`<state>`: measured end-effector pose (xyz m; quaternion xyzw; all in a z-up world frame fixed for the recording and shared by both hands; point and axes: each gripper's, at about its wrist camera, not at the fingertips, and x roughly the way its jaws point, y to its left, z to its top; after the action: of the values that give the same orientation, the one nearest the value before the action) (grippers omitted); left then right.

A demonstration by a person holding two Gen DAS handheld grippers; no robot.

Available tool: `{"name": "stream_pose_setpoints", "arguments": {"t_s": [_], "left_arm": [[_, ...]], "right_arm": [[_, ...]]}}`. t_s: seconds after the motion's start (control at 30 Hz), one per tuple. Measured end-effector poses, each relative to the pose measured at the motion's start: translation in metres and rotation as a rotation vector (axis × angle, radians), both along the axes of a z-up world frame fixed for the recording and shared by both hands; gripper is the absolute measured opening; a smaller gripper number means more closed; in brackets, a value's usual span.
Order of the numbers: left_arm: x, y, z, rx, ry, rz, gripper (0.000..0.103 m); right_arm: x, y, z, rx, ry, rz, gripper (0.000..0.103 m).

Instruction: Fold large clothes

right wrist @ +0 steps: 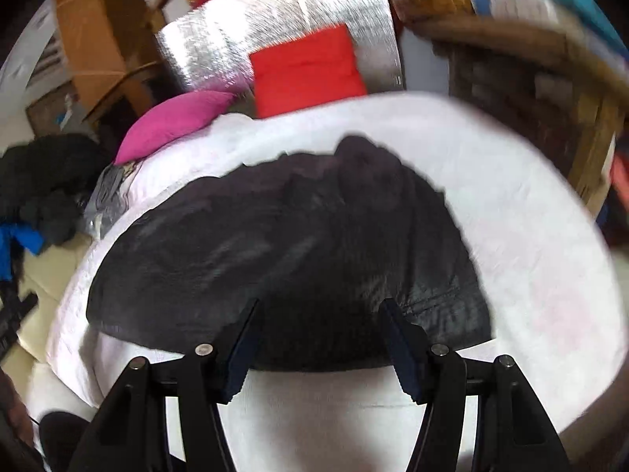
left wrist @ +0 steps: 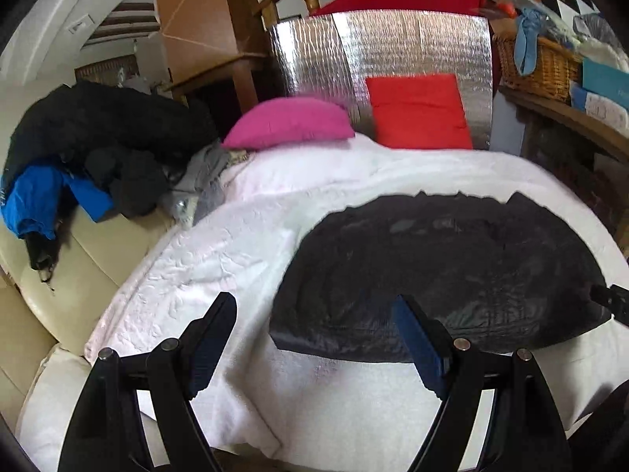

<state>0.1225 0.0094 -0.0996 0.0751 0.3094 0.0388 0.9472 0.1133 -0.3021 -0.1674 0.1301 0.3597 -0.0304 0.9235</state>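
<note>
A dark grey-black garment (left wrist: 440,271) lies spread and partly folded on a white quilted cover (left wrist: 220,259). My left gripper (left wrist: 314,306) is open and empty, just short of the garment's near left corner. The right gripper's tip (left wrist: 613,301) shows at the garment's right edge. In the right wrist view the garment (right wrist: 283,251) fills the middle, with a bunched fold at its far end. My right gripper (right wrist: 322,310) is open and empty above the garment's near edge. That view is blurred.
A pile of black and blue clothes (left wrist: 86,157) sits on a cream couch (left wrist: 78,283) at left. Pink pillow (left wrist: 291,124), red cushion (left wrist: 420,112) and a silver foil panel (left wrist: 393,47) stand behind. A wicker basket (left wrist: 538,63) sits on a shelf at right.
</note>
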Motion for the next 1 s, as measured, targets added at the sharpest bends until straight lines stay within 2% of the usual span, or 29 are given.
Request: {"name": "stream_pose_setpoints", "arguments": {"t_s": [0.27, 0.37, 0.47, 0.8, 1.0], "left_arm": [[-0.037, -0.006, 0.049, -0.002, -0.087, 0.007, 0.088], [-0.048, -0.006, 0.063, -0.008, -0.114, 0.014, 0.088], [-0.063, -0.006, 0.082, -0.012, -0.152, 0.02, 0.093], [-0.122, -0.001, 0.134, -0.025, -0.286, 0.041, 0.102], [-0.154, 0.007, 0.156, -0.052, -0.343, 0.045, 0.103]], "right_arm": [[-0.064, 0.022, 0.078, -0.069, -0.152, -0.032, 0.075], [-0.079, 0.034, 0.101, -0.107, -0.193, -0.034, 0.075], [-0.102, 0.046, 0.124, -0.117, -0.228, -0.035, 0.075], [-0.152, 0.079, 0.169, -0.107, -0.323, -0.033, 0.075], [-0.178, 0.099, 0.188, -0.102, -0.375, -0.025, 0.076]]}}
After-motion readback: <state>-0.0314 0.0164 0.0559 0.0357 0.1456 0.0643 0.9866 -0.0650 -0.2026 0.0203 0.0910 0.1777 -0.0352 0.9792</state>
